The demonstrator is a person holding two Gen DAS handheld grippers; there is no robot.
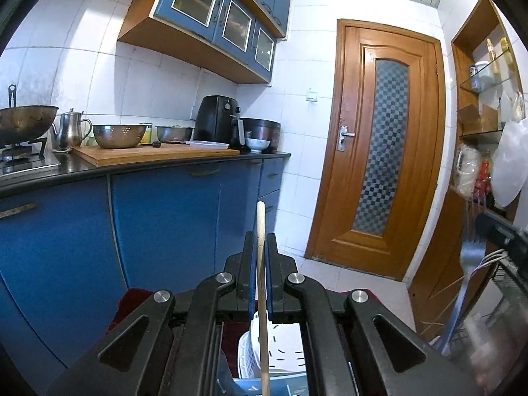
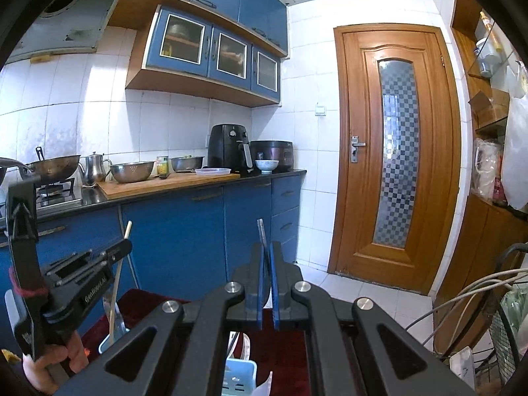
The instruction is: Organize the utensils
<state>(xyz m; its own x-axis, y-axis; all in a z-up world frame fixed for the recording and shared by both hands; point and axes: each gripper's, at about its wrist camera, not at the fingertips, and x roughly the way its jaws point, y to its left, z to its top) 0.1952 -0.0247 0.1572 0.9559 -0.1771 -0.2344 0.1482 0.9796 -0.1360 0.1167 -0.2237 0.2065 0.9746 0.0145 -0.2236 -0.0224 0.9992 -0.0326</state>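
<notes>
My left gripper [image 1: 260, 247] is shut on a wooden chopstick [image 1: 261, 283] that stands upright between the pads, its lower end over a white slotted basket [image 1: 280, 353] and a light blue holder [image 1: 274, 384]. My right gripper [image 2: 266, 254] is shut on a metal fork [image 2: 262, 234], held upright by its handle. The same fork [image 1: 468, 264] shows at the right of the left wrist view, tines up. The left gripper [image 2: 125, 247] with the chopstick [image 2: 118, 277] shows at the left of the right wrist view, over a light blue holder [image 2: 110, 340].
A dark red cloth [image 2: 280, 346] lies below both grippers. Another light blue slotted holder [image 2: 237, 374] sits under the right gripper. Blue cabinets [image 1: 165, 224] and a counter with bowls [image 1: 118, 135] stand to the left. A wooden door [image 1: 379, 151] is ahead. A wire rack [image 2: 508, 323] is at the right.
</notes>
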